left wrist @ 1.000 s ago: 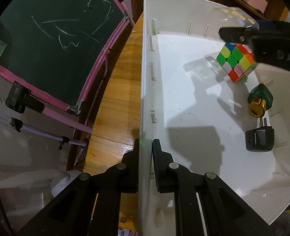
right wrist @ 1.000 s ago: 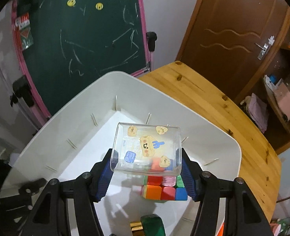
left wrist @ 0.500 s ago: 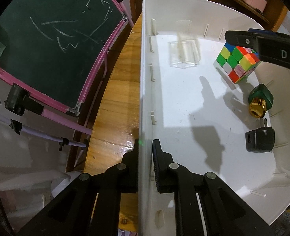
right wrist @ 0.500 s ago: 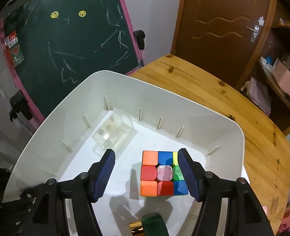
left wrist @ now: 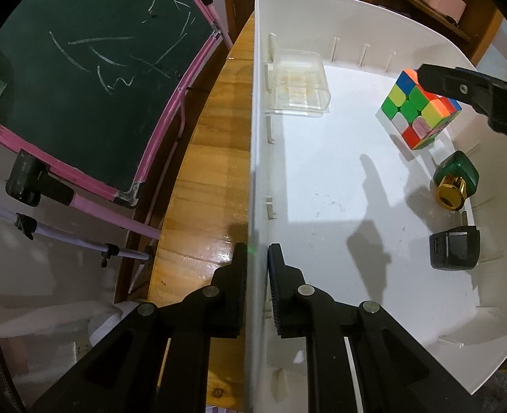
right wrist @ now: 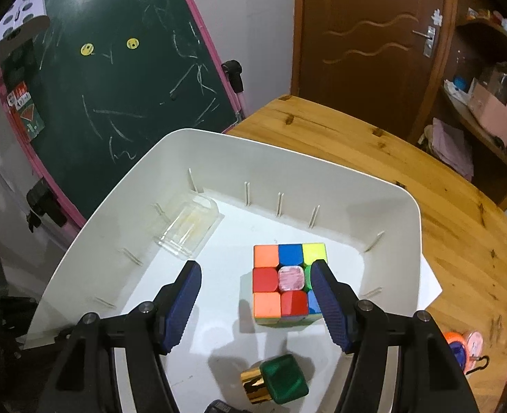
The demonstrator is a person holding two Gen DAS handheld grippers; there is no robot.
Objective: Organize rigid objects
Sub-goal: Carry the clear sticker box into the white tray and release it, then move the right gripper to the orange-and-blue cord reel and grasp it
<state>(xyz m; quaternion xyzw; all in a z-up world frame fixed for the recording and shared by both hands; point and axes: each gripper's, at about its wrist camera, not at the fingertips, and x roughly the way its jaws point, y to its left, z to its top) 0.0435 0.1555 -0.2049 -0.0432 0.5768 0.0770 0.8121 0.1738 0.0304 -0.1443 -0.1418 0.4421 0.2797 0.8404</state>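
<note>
left wrist: left claw (left wrist: 257, 289) clamps bin (left wrist: 322, 179) wall

Gaping right tool (right wrist: 255, 304) over cube (right wrist: 281, 284)

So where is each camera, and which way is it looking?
Left wrist: sits on the left tongs, shut on the white bin wall, looking along it; the right tongs' black arm shows too.
Right wrist: sits on the right tongs, open and empty above the bin, looking down inside.
Both show the Rubik's cube, clear plastic box, green-and-gold bottle and chalkboard.
</note>
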